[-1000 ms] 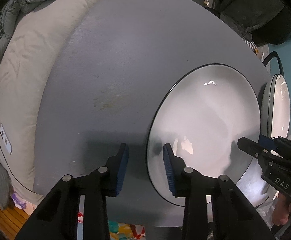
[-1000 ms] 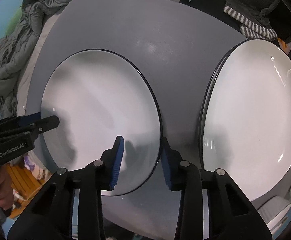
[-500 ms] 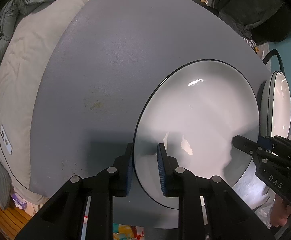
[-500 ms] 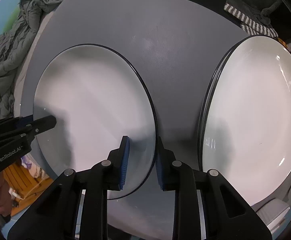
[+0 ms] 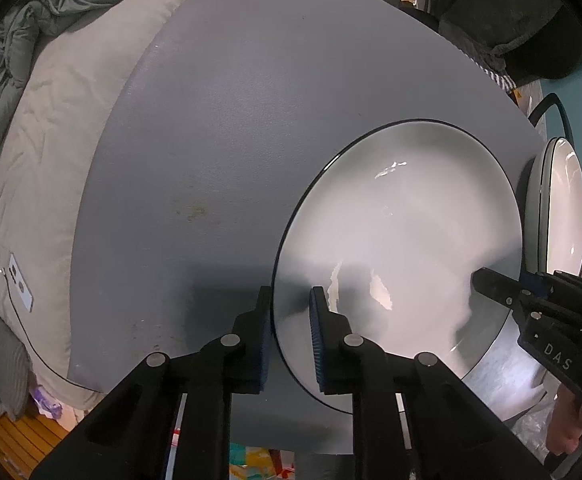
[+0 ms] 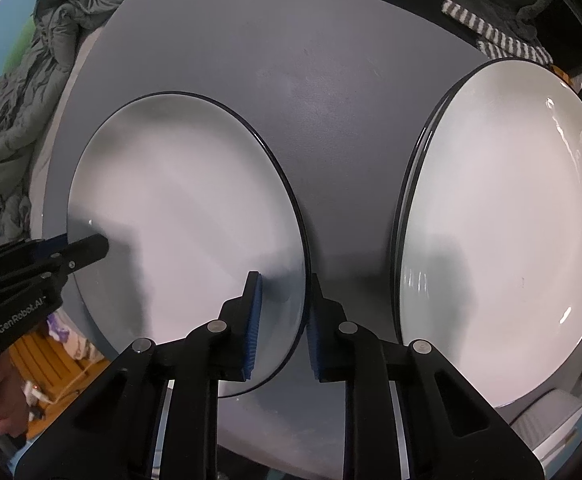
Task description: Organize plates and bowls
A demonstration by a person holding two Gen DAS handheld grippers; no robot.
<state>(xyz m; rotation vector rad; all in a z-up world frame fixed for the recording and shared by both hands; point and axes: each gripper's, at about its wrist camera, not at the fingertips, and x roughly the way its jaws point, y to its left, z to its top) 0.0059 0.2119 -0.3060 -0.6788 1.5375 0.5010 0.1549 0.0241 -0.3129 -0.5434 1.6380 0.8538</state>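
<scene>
Plate [image 5: 403,232], white with a dark rim, on the grey table [image 5: 231,120] near its front edge, overhanging slightly. Left gripper [image 5: 291,336] straddles the plate's left rim, one blue pad outside, one over the plate, partly open, not clamped. Right gripper [image 6: 281,320] straddles the right rim the same way, jaws narrowly apart, gripping nothing. Stack of plates [image 6: 507,232] sits at the table's right edge, apart from the single plate.
</scene>
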